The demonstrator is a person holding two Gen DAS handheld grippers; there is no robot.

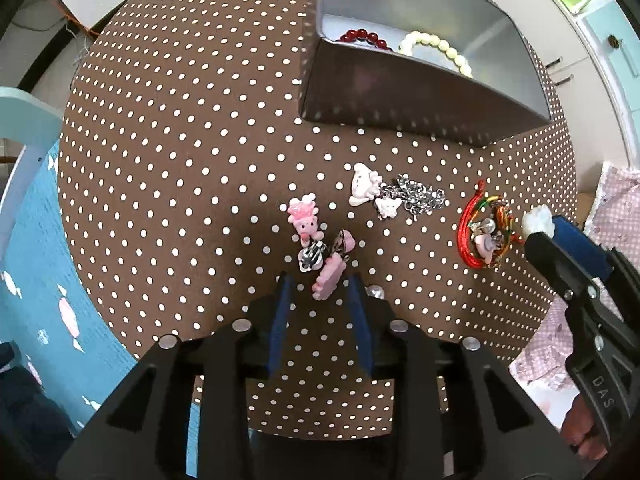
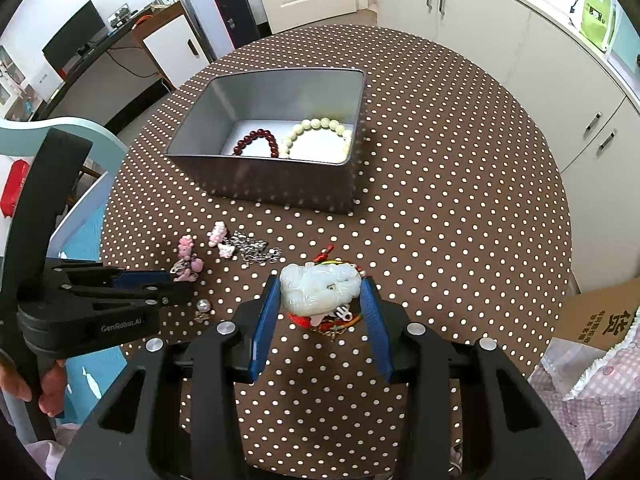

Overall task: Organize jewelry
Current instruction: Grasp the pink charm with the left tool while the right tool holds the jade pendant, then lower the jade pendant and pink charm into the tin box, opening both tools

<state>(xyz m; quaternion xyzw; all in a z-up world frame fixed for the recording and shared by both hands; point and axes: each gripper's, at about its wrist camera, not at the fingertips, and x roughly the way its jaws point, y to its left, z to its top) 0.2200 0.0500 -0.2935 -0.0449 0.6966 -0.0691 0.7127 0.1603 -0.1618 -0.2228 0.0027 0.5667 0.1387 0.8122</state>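
Right wrist view: right hand-held gripper (image 2: 320, 294) clamps a pale jade carving (image 2: 316, 290) between its blue pads, lifted above a red cord bracelet (image 2: 320, 322) lying on the bench (image 2: 460, 200). The left wrist view shows only a white sliver of that carving (image 1: 538, 220) at the pad tip, but gives the bracelet (image 1: 480, 232) whole: red cord loop, multicoloured threads, small charms inside.

Left hand-held gripper (image 1: 320, 284) points straight down, jaws narrow, nothing gripped; a pink charm (image 1: 329, 276) lies between the tips, pads clear of it. No telling from the side view (image 2: 176, 280).

More loose pieces: pink pig charm (image 1: 305, 220), white charms with silver chain (image 1: 400, 196), a pearl (image 2: 203, 305).

Metal tin (image 2: 260, 176) stands open further back, holding a dark red bead bracelet (image 2: 260, 140) and a cream bead bracelet (image 2: 320, 136), side by side.

Bench round, brown cloth with white dots. Room: white cabinets (image 2: 500, 60), desk with monitor (image 2: 76, 40), pale blue chair (image 2: 80, 132). Fingers (image 2: 52, 392) wrap the left handle.
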